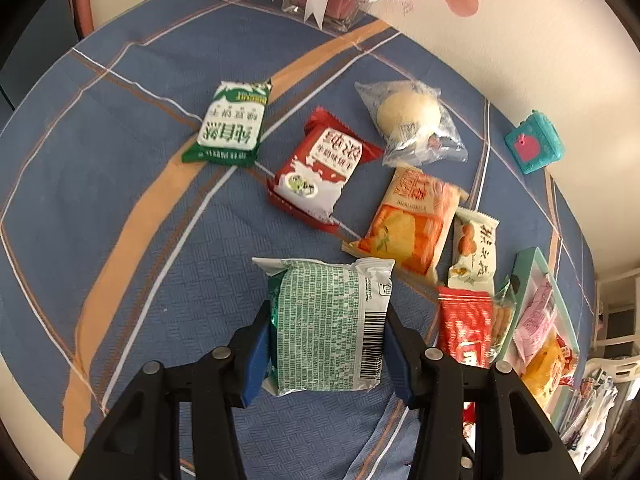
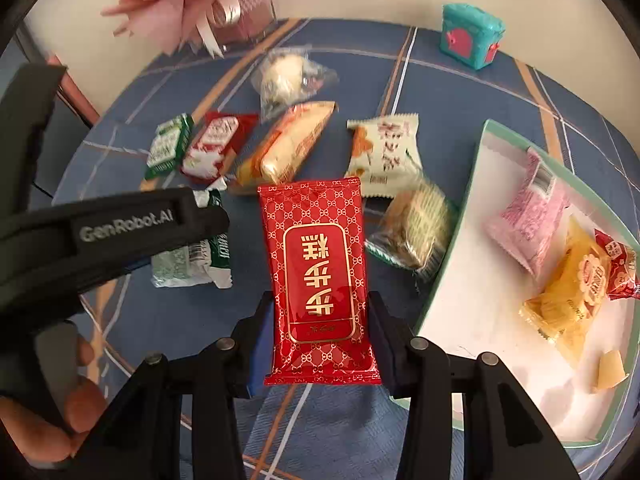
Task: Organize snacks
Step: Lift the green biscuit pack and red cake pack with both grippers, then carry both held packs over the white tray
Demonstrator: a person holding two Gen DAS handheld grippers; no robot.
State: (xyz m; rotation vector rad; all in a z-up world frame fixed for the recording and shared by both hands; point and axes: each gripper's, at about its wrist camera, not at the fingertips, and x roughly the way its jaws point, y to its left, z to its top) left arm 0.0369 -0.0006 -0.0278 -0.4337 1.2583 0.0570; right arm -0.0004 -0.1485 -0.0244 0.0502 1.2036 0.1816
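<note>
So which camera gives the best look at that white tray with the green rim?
The right wrist view: the tray fills its right side, with the pink packet and yellow packet inside. The left wrist view shows the tray squeezed at its edge.

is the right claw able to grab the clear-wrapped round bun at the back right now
Probably not as things stand: the right claw is already shut on the red packet, so it has no free grip. The round bun lies uncovered at the back, beyond the orange packet.

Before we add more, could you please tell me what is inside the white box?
The box holds a pink packet, a yellow pastry overlapping a red packet, and a small scrap. Anything beneath them is hidden.
</note>
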